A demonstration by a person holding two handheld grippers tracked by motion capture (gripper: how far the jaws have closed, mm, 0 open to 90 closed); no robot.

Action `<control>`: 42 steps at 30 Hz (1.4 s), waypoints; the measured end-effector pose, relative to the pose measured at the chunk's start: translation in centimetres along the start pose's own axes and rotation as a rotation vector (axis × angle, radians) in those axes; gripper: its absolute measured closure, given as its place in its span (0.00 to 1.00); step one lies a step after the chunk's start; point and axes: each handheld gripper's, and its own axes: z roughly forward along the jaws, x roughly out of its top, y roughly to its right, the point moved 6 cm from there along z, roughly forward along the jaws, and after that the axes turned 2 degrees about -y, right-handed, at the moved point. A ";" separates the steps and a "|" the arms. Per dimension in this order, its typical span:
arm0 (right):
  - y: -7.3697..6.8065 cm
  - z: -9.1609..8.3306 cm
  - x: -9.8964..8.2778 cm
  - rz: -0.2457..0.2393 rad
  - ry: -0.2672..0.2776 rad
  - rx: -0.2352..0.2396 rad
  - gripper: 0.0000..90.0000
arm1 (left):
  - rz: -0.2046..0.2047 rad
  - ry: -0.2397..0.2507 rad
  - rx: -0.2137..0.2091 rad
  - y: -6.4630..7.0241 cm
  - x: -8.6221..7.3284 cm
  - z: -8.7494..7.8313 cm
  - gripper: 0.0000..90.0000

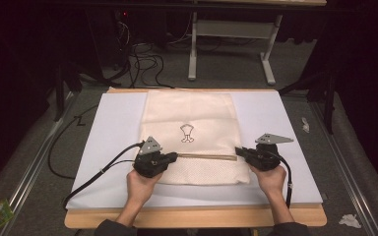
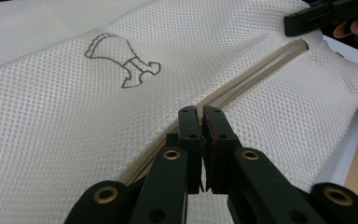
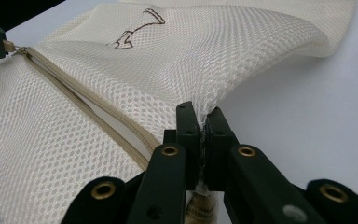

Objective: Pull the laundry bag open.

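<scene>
Cream mesh bag (image 1: 189, 125) flat on white sheet (image 1: 113, 123) over tabletop (image 1: 197, 217), left gripper (image 2: 199, 116) fingers pinched on zipper (image 2: 242, 79) at its left end, right gripper (image 3: 199, 122) fingers clamped on bag's mesh edge at zipper's right end

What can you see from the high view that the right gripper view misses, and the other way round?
High view alone: the whole white board under the bag, the person's hands, the floor cables and a table frame behind. Right gripper view alone: close up, the right gripper with its fingers shut on a pinch of mesh at the bag's edge, lifting it into a ridge. Both: the cream mesh bag, its brown printed outline, the open zipper, and the left gripper holding the zipper's far end.
</scene>
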 end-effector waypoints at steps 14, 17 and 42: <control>0.6 -0.3 -0.2 0.011 0.002 -0.015 0.98 | -0.017 0.010 0.011 -0.7 -0.4 -0.8 0.97; 0.7 -0.4 -0.2 0.015 0.000 -0.019 0.98 | -0.022 0.012 0.018 -0.9 -0.5 -1.1 0.97; 1.6 -0.9 -0.5 0.038 -0.001 -0.034 0.98 | -0.032 0.007 0.053 -1.8 -1.3 -1.9 0.97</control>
